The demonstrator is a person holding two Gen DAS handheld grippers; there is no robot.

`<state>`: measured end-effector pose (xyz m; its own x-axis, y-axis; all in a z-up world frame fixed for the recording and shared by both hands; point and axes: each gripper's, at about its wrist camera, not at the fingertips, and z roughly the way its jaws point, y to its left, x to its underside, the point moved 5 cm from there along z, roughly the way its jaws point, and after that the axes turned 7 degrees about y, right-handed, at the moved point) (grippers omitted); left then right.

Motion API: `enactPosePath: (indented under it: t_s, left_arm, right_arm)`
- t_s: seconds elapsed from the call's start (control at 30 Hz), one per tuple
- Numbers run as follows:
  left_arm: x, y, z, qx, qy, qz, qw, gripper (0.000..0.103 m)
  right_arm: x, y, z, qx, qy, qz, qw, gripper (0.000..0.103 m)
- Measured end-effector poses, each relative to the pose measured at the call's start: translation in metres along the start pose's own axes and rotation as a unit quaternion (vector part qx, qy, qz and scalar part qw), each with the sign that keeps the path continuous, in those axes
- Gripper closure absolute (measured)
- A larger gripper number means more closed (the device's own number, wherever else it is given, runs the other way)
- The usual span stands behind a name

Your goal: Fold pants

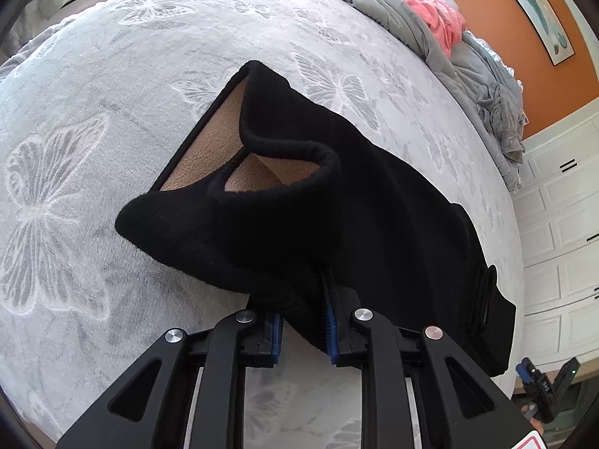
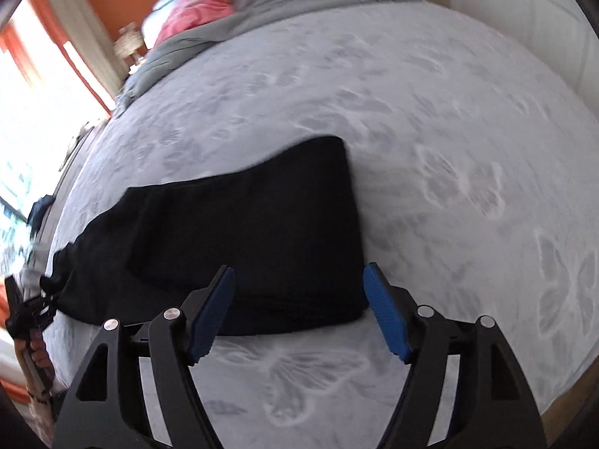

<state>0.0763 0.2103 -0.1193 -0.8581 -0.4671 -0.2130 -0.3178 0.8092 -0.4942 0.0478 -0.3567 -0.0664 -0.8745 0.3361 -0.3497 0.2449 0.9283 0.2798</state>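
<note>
The black pants [image 1: 374, 202] with a tan fleece lining lie on the grey butterfly-print bedspread [image 1: 131, 93]. My left gripper [image 1: 303, 299] is shut on a bunched edge of the pants and lifts it, so the lining shows at the open end. In the right wrist view the pants [image 2: 243, 232] lie flat and folded lengthwise. My right gripper [image 2: 299, 284] is open and empty, just above their near edge. The left gripper [image 2: 33, 310] shows at the far left, holding the pants' other end.
A pile of grey and pink clothes [image 1: 441, 26] lies at the far side of the bed [image 2: 209, 15]. White cabinets [image 1: 558, 224] stand to the right. An orange wall [image 1: 524, 37] with a picture is behind. A bright window [image 2: 33, 93] is on the left.
</note>
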Motion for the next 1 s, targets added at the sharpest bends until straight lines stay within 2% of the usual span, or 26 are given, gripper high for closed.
enactPosePath:
  t_s: [0.07, 0.1, 0.13, 0.17, 0.23, 0.27, 0.3, 0.33, 0.37, 0.47, 0.53, 0.6, 0.67, 0.7, 0.77, 0.8, 0.87, 0.93, 1.0]
  left_arm:
    - [0.0, 0.001, 0.0, 0.004, 0.0, -0.003, 1.0, 0.084]
    - [0.0, 0.002, 0.0, 0.006, 0.001, -0.005, 1.0, 0.084]
    - [0.0, 0.004, 0.001, 0.008, 0.002, -0.009, 0.9999, 0.084]
    - [0.001, 0.006, 0.001, 0.011, 0.004, -0.013, 0.9998, 0.084]
    - [-0.001, 0.007, 0.001, 0.016, 0.005, -0.019, 0.9997, 0.084]
    - [-0.001, 0.007, 0.001, 0.019, 0.005, -0.021, 0.9996, 0.084]
    - [-0.001, 0.007, 0.0, 0.02, 0.003, -0.022, 0.9995, 0.084]
    - [0.0, 0.007, -0.001, 0.022, 0.0, -0.021, 0.9995, 0.084]
    - [0.0, 0.005, -0.002, 0.025, -0.003, -0.019, 0.9995, 0.084]
    - [0.0, 0.001, -0.011, 0.038, -0.021, -0.007, 0.999, 0.084]
    - [0.002, -0.002, -0.012, 0.037, -0.022, 0.002, 0.9991, 0.084]
    - [0.003, -0.002, -0.004, 0.035, -0.002, 0.003, 0.9994, 0.084]
    - [0.004, -0.003, 0.004, 0.025, 0.018, 0.004, 0.9995, 0.084]
    - [0.004, -0.004, 0.004, 0.02, 0.019, 0.006, 0.9996, 0.084]
    - [0.004, -0.003, 0.002, 0.036, 0.015, -0.001, 0.9993, 0.079]
    - [0.004, -0.001, 0.001, 0.041, 0.015, -0.008, 0.999, 0.076]
    - [0.003, 0.0, -0.001, 0.055, 0.011, -0.029, 0.998, 0.053]
    - [0.001, 0.001, -0.004, 0.072, -0.001, -0.045, 0.9964, 0.05]
    - [0.001, -0.002, -0.006, 0.074, -0.003, -0.039, 0.9965, 0.048]
  right_arm:
    - [0.009, -0.032, 0.022, -0.025, 0.017, 0.055, 0.998, 0.033]
    - [0.013, -0.04, 0.031, -0.051, 0.019, 0.079, 0.995, 0.033]
    - [0.015, -0.042, 0.041, -0.098, 0.025, 0.1, 0.99, 0.033]
    - [0.017, -0.043, 0.048, -0.126, 0.026, 0.117, 0.985, 0.033]
    - [0.017, -0.039, 0.057, -0.16, 0.016, 0.131, 0.978, 0.036]
    - [0.016, -0.035, 0.059, -0.166, 0.01, 0.13, 0.977, 0.046]
    - [0.013, -0.032, 0.063, -0.163, 0.01, 0.135, 0.977, 0.075]
    - [0.012, -0.031, 0.064, -0.172, 0.013, 0.146, 0.974, 0.082]
    - [0.008, -0.031, 0.057, -0.182, 0.007, 0.151, 0.972, 0.084]
    - [-0.002, -0.022, 0.019, -0.181, -0.03, 0.11, 0.977, 0.086]
    - [-0.002, -0.028, 0.004, -0.17, -0.037, 0.099, 0.98, 0.087]
    - [0.003, -0.045, 0.019, -0.117, -0.016, 0.092, 0.989, 0.083]
    - [0.013, -0.054, 0.047, -0.058, 0.04, 0.067, 0.995, 0.069]
    - [0.015, -0.055, 0.042, -0.061, 0.02, 0.07, 0.995, 0.064]
    - [0.015, -0.044, 0.009, -0.014, -0.04, 0.054, 0.998, 0.062]
    - [0.014, -0.028, -0.006, 0.004, -0.068, 0.019, 0.998, 0.061]
    - [0.019, 0.026, -0.028, 0.012, -0.095, -0.078, 0.992, 0.053]
    - [0.025, 0.085, -0.025, 0.011, -0.084, -0.166, 0.982, 0.037]
    - [0.042, 0.147, -0.006, 0.012, -0.067, -0.263, 0.962, 0.032]
